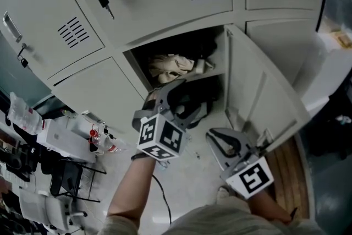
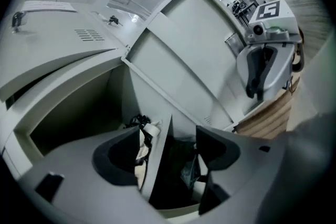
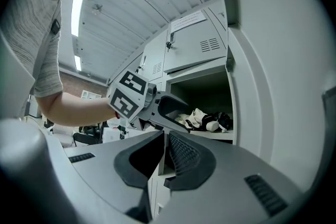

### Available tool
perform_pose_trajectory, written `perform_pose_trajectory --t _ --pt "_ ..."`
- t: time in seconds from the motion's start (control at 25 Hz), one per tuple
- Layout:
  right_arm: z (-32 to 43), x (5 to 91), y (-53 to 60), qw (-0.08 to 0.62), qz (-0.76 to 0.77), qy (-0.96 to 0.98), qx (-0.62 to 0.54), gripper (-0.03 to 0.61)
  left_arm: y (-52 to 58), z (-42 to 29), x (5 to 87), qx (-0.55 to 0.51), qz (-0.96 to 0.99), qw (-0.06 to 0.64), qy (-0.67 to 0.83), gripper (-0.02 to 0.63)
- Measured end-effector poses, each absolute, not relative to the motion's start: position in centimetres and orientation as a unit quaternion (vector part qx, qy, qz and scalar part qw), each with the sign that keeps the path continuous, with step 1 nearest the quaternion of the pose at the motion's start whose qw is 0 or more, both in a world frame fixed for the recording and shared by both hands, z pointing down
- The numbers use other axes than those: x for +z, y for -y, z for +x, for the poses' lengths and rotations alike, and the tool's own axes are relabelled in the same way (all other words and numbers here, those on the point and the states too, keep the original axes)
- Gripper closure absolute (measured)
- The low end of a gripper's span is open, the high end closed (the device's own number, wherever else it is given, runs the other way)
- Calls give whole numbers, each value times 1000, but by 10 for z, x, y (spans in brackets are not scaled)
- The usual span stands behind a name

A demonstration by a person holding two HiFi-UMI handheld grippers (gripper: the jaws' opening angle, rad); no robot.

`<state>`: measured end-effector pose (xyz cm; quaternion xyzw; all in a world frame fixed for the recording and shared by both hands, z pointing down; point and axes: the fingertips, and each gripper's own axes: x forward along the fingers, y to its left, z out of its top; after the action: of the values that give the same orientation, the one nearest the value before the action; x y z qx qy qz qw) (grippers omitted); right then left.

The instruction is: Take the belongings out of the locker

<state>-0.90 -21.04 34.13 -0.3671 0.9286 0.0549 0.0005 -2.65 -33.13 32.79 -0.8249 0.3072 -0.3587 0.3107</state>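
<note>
An open locker (image 1: 220, 52) has a shelf. On the shelf lie a cream cloth (image 1: 170, 66) and dark items; a dark bag (image 1: 213, 92) fills the space below. My left gripper (image 1: 184, 97) is at the locker mouth and stands open. In the left gripper view its jaws (image 2: 169, 134) frame the shelf edge (image 2: 157, 160), the cloth (image 2: 140, 157) and the bag (image 2: 185, 168), with nothing between the pads. My right gripper (image 1: 223, 137) is shut beside the lower edge of the open door (image 1: 258, 91). Nothing shows between its jaws (image 3: 164, 136); I cannot tell whether it touches the door.
Closed lockers surround the open one, and a key (image 1: 103, 0) hangs in the one at the upper left. A cluttered bench (image 1: 60, 135) with bottles stands at the left. A wooden floor strip (image 1: 286, 159) lies under the door, and a cable (image 1: 162, 198) trails on the floor.
</note>
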Motion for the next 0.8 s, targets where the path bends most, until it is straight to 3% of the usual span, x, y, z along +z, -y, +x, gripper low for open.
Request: perform_pose_trajectory --t 0.24,0.8 --pt "-9 345 210 -8 -365 -929 55 574 359 -21 320 -404 -794 345 -297 259" --pt "1 348 212 -16 -363 -931 41 574 429 -31 324 -531 -703 385 -275 259"
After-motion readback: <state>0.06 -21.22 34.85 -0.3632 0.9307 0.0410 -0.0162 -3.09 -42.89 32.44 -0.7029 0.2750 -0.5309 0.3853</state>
